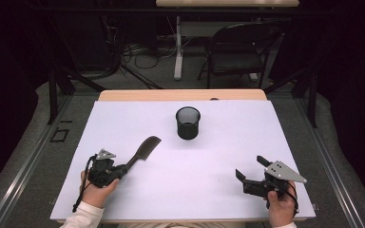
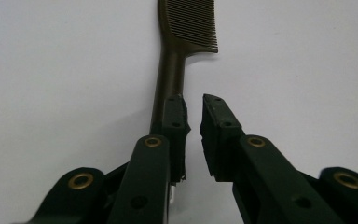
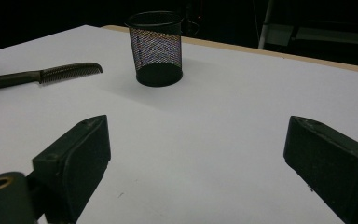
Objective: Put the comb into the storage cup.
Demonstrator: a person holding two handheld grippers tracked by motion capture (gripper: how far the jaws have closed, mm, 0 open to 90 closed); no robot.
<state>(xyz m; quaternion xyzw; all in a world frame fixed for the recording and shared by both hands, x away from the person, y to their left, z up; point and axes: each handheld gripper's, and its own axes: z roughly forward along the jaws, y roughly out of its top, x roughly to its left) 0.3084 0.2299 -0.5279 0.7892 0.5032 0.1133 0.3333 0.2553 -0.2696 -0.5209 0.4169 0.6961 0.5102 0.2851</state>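
Nearest the person, the left gripper (image 1: 126, 168) lies at about 8 o'clock from the middle of the table (image 1: 247, 123). Its jaws stand a narrow gap apart, and the left gripper view shows bare table in that gap. The handle of the comb (image 2: 172, 70) runs in behind one jaw, not between the pads, so nothing is gripped. The right gripper (image 1: 249, 166), at about 4 o'clock, is spread wide and holds nothing.

The comb (image 1: 145, 147) lies flat on the table at about 9 o'clock, teeth end pointing toward 1 o'clock. Its handle end touches the left gripper's tip.

The step in hand looks like taking hold of the comb at its handle. The next move calls for shifting the left jaws sideways so the handle sits between the pads, then closing. The cup (image 1: 188, 123) at 12 o'clock is the likely goal.

Count: two grippers, one comb, one mesh cup standing upright, and one folding chair (image 1: 237, 47) beyond the table.
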